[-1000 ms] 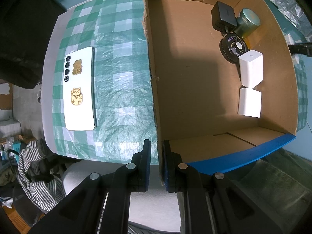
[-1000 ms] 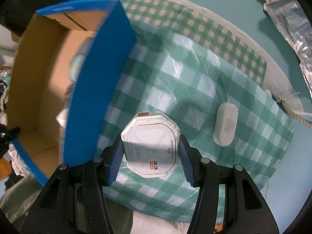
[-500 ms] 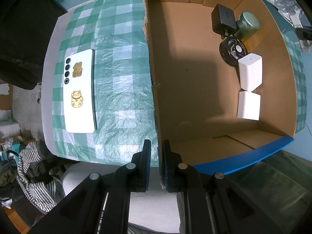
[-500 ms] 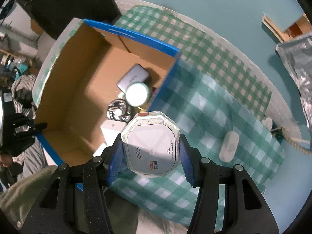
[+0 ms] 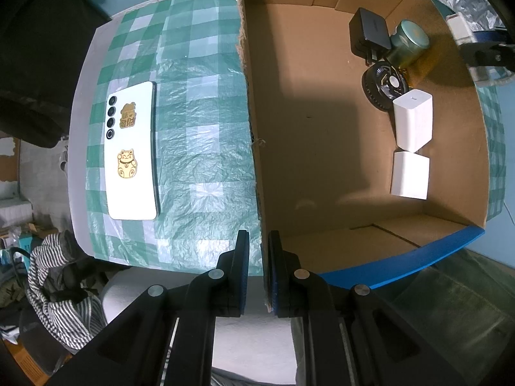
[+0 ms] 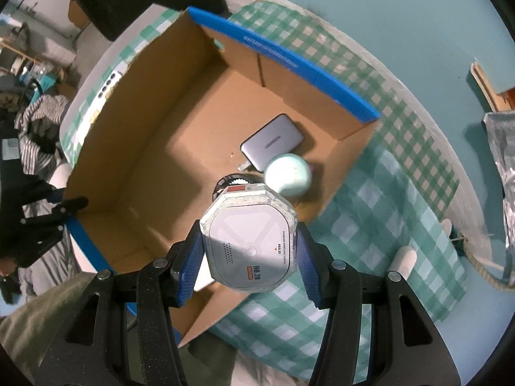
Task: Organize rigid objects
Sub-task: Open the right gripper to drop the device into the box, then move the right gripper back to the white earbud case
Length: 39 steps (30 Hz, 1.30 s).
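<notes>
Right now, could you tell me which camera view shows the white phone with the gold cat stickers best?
The left wrist view: the white phone lies fully visible, back up, on the checked cloth beside the cardboard box. The right wrist view shows only a sliver of it beyond the box's far wall.

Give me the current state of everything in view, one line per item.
Left gripper: shut on the box wall.
Right gripper: shut on the octagonal device, held above the box.
Cardboard box: open-topped, partly filled.
Phone: face down on the checked cloth, outside the box.
Two white adapters: inside the box, side by side.
Round tin: inside the box, lid on.
</notes>
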### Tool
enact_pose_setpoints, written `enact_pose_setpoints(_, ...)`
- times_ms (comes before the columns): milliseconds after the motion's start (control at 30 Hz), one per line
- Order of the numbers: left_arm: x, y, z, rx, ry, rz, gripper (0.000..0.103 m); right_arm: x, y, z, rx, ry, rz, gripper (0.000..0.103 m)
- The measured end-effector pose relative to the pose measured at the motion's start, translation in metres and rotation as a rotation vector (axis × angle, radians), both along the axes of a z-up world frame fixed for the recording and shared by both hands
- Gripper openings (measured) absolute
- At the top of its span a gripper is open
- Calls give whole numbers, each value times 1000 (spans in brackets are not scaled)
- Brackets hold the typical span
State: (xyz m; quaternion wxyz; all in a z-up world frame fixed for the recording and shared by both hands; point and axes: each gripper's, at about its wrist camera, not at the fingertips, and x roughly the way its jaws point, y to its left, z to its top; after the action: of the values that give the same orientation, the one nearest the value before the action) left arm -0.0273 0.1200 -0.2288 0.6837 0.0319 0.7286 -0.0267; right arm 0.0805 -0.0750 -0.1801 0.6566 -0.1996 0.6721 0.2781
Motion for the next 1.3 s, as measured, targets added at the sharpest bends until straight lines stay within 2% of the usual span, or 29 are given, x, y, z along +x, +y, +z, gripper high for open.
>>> enact_pose_setpoints(467, -1, -1, 0, -1, -1, 1, 11, 0, 8, -25, -38, 28, 18, 55)
enact_pose_setpoints(600, -1, -1, 0, -3, -1, 3, 11, -1, 7, -20, -1, 28, 16, 55)
enact_pose_setpoints(1300, 3, -6, 4, 4, -4, -9, 12, 7, -29, 15, 33, -35, -78, 55)
